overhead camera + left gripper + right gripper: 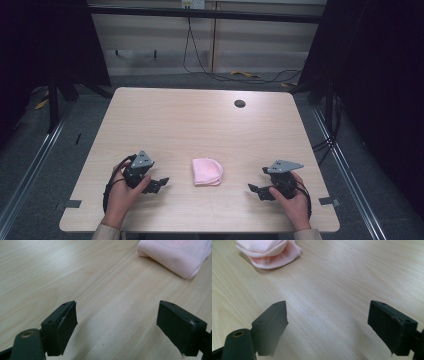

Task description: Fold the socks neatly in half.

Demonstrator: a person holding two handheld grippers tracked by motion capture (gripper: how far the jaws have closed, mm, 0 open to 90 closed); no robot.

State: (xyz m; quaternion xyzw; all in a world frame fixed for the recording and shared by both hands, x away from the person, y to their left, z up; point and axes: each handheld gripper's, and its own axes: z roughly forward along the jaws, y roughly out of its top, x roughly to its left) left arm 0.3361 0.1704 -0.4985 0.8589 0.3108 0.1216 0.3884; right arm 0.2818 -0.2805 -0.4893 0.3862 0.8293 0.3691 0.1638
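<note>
From the high view, a folded pink cloth [207,171] is lying on the tabletop [200,125], between the left gripper [156,184] and right gripper [257,191], apart from both. In the left gripper view, the fingers [61,327] are gaping wide and empty, the cloth [175,255] sitting at 1 o'clock. In the right gripper view, the fingers [270,326] are spreading wide and empty, the cloth [268,252] resting at 11 o'clock.

I am observing a pale pink cloth [207,171], plain and unpatterned, showing a slightly deeper pink in its folds. The table [200,120] is showing light beige wood with fine straight grain. My left gripper [159,184] and right gripper [256,190] are presenting black jaws under grey plates.
</note>
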